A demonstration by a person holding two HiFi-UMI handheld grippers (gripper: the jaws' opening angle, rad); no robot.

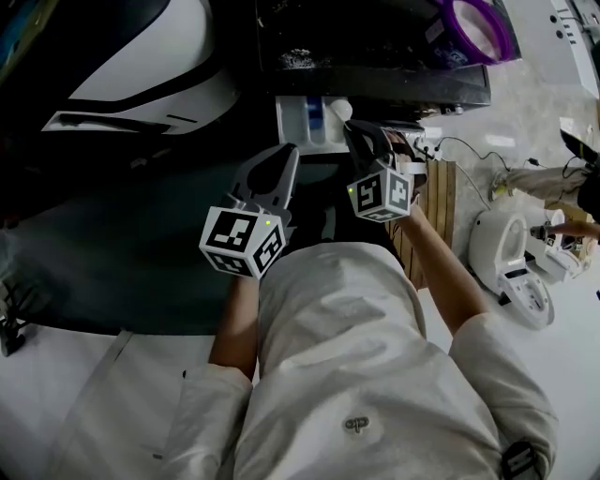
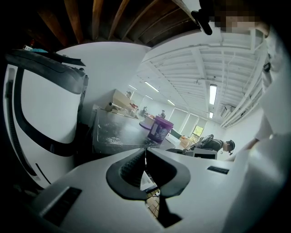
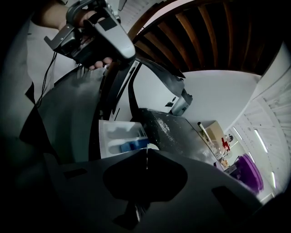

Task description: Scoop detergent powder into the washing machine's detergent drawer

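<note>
**Head view, looking steeply down.** A person in a pale shirt (image 1: 356,375) faces the dark washing machine (image 1: 394,80). The white detergent drawer (image 1: 309,122) stands pulled out from the machine's front. The right gripper view shows a blue insert (image 3: 129,145) in one of its compartments. The right claw (image 3: 146,157) is closed on what appears to be the thin handle of a white scoop (image 3: 153,146). The scoop's rounded bowl shows just beyond the claw tips, at the drawer's right edge. Whether the bowl carries powder cannot be told. The left claw (image 2: 145,154) has its jaws pressed together with nothing between them. It is held just left of the drawer, near the right claw but apart from it. Spilled white powder (image 1: 298,59) lies on the machine's top surface, behind the drawer. A purple detergent tub (image 1: 473,23) stands farther right on the same surface, well apart from both claws. To the right, a white appliance (image 1: 511,253) lies on the floor beside a wooden slatted panel (image 1: 436,202).
</note>
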